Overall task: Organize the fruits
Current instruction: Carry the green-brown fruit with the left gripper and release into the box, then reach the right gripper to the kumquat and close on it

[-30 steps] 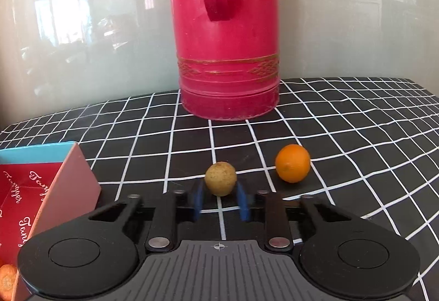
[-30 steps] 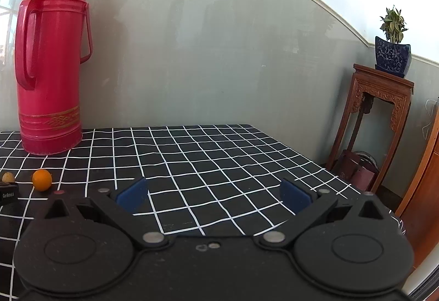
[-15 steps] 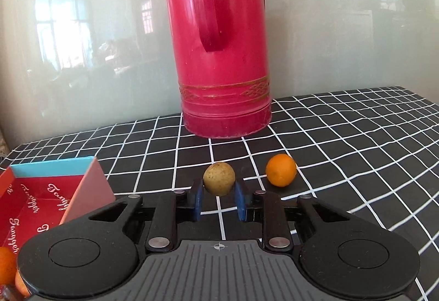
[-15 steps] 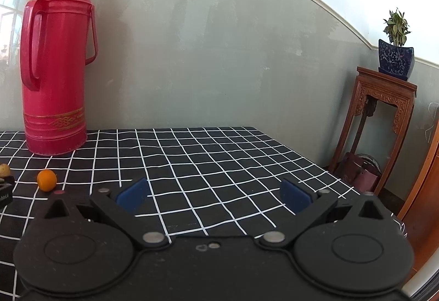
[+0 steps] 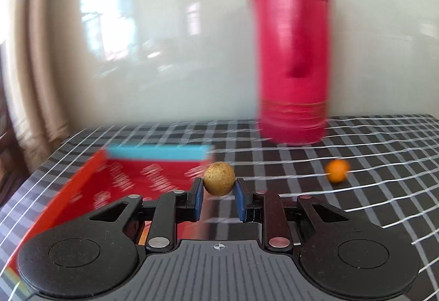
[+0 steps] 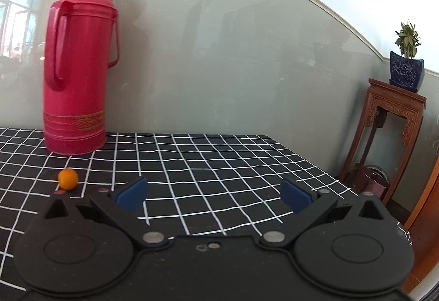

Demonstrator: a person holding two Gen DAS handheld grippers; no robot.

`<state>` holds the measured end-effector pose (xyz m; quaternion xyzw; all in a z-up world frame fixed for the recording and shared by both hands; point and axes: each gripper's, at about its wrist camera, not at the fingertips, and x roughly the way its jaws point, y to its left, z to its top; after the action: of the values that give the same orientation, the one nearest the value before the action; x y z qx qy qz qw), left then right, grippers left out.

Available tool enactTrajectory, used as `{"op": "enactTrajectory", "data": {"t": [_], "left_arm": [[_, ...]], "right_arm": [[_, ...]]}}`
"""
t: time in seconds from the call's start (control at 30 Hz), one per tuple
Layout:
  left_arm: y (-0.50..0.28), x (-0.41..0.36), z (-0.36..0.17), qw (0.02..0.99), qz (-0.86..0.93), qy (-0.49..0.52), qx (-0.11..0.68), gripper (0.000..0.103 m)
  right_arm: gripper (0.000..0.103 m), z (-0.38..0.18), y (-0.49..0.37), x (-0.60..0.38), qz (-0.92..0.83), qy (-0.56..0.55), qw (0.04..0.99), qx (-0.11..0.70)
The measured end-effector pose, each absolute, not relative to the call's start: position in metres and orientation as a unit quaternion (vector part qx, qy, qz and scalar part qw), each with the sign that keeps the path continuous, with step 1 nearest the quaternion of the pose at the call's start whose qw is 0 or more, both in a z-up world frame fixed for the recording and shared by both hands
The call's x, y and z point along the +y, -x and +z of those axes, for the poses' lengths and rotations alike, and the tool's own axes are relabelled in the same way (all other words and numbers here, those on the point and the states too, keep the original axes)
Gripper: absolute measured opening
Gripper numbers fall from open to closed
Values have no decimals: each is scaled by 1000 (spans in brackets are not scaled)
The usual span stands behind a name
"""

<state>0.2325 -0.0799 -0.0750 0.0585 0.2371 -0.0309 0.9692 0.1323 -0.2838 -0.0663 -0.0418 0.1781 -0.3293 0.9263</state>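
My left gripper (image 5: 219, 191) is shut on a small brown round fruit (image 5: 219, 178) and holds it in the air, near the right edge of a red box (image 5: 131, 177) with a blue far wall. A small orange fruit (image 5: 336, 170) lies on the checked cloth to the right; it also shows in the right wrist view (image 6: 67, 178). My right gripper (image 6: 214, 195) is open and empty above the cloth, to the right of the orange fruit. The left wrist view is blurred by motion.
A tall red thermos (image 6: 76, 67) stands at the back of the table by the wall; it also shows in the left wrist view (image 5: 292, 59). The black table with white grid (image 6: 219, 161) ends at right, where a wooden stand (image 6: 389, 130) holds a potted plant (image 6: 407, 56).
My left gripper has lifted the brown fruit off the cloth and swung left toward the red box. The right gripper has shifted slightly; the orange fruit has stayed put.
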Motion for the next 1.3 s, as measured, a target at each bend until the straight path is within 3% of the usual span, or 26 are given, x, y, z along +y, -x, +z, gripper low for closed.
{"op": "enactTrajectory", "data": {"t": [0.3,0.73,0.8,0.83,0.87,1.3], "left_arm": [[-229,2,-80,958,63,-20,280,25],[-222,36,-86,948,81,11,306,26],[-221,38,-85,947,81,20,310,48],[-220,39,-85,947,84,24,309,76],[-218,41,-83,949,85,27,303,83],[-188,56,-64,963,87,15,256,102]], "right_arm": [[97,-69,-142,-253,-298,68,935,180],[97,-72,-157,-216,-254,88,946,182],[97,-73,-159,-213,-248,87,947,185],[97,-73,-161,-210,-246,86,947,186],[97,-73,-163,-209,-244,85,948,187],[97,-75,-175,-201,-223,66,952,200]]}}
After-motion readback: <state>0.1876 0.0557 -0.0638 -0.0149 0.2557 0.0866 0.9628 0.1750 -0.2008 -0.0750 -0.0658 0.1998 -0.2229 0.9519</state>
